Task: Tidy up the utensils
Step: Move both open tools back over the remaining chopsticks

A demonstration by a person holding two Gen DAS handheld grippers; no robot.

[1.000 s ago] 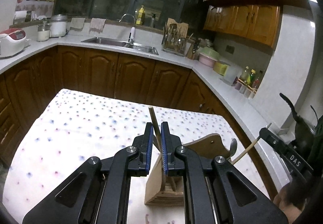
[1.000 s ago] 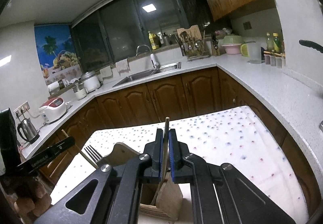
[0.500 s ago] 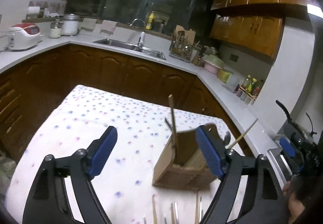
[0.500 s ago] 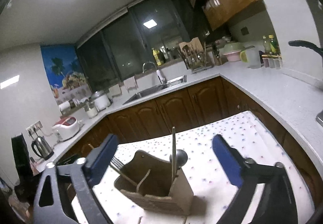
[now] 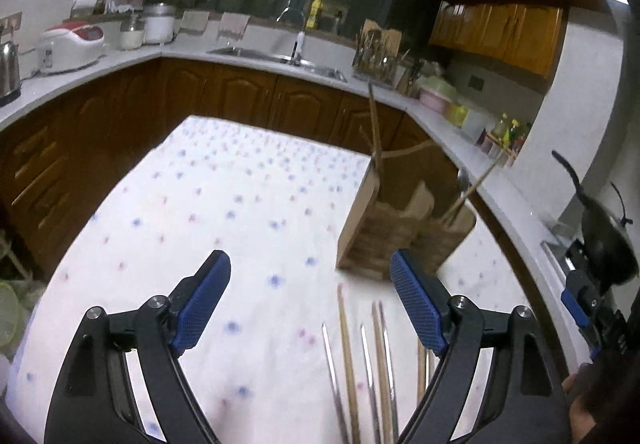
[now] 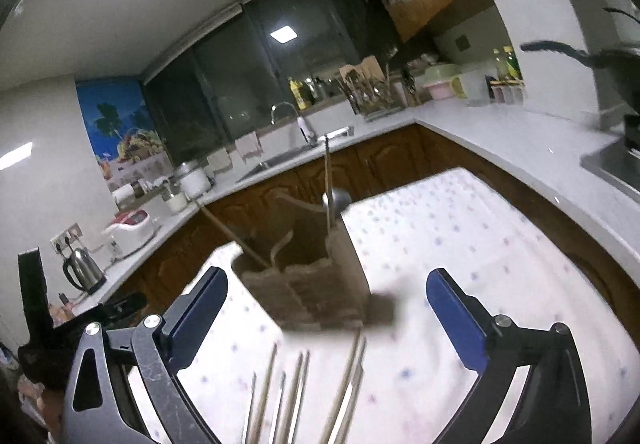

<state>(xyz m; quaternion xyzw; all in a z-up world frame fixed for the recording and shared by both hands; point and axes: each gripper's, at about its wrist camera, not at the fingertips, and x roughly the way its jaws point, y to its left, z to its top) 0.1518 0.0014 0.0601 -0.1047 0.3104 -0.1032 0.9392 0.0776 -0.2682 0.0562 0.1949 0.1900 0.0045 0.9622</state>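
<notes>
Both jaws have just sprung wide apart, nothing between them: left hand-held gripper point(image 5: 310, 298), right hand-held gripper point(image 6: 326, 304). Wooden utensil holder point(image 5: 384, 232) stands on the bench point(image 5: 224, 203), loose chopsticks point(image 5: 348, 356) lying just before it.

Utensil holder point(image 5: 384, 228) on tablecloth point(image 5: 224, 211), loose utensils point(image 5: 360, 372) before it, countertop point(image 5: 256, 59) behind.

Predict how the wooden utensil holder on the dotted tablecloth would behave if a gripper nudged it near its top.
The wooden utensil holder looks tall for its base, so it would probably tip rather than slide. The soft tablecloth may bunch beneath it. Its leaning chopsticks would likely shift and rattle.
</notes>
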